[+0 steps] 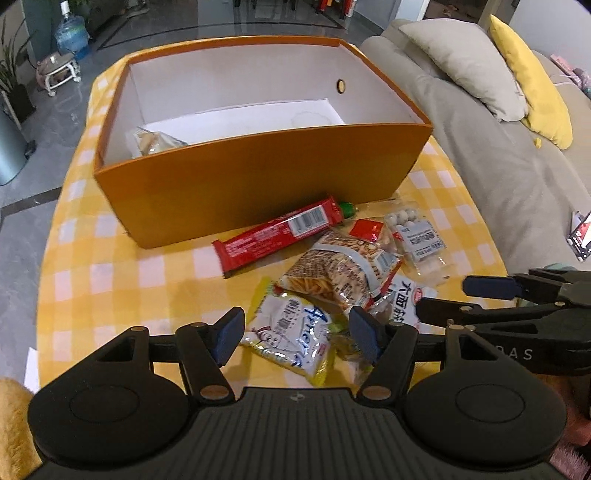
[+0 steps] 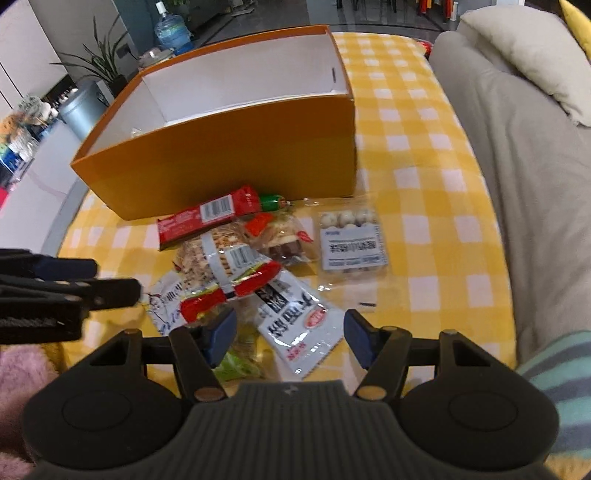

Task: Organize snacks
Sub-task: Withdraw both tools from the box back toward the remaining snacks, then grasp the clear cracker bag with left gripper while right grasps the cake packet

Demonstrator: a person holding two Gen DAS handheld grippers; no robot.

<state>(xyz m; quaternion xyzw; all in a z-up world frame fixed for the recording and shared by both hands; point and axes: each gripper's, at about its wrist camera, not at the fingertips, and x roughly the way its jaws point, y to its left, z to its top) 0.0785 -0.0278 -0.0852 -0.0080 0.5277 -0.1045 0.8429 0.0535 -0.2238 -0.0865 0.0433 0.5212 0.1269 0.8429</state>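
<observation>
An orange box (image 1: 258,177) with a white inside stands on the yellow checked table; one snack pack (image 1: 155,142) lies in its left corner. In front of it lies a pile of snacks: a long red bar (image 1: 280,230), a noodle-stick bag (image 1: 340,269), a clear pack of white balls (image 1: 413,236), a white-and-yellow packet (image 1: 291,336). My left gripper (image 1: 297,334) is open, hovering over the white-and-yellow packet. My right gripper (image 2: 290,338) is open, over a white packet with black lettering (image 2: 295,317). The box (image 2: 229,158) and ball pack (image 2: 351,240) show in the right wrist view too.
A grey sofa (image 1: 498,166) with a beige pillow (image 1: 461,62) and a yellow pillow (image 1: 532,77) runs along the table's right side. The yellow checked cloth (image 2: 424,184) lies bare right of the box. A water bottle (image 1: 72,35) and plant stand on the floor beyond.
</observation>
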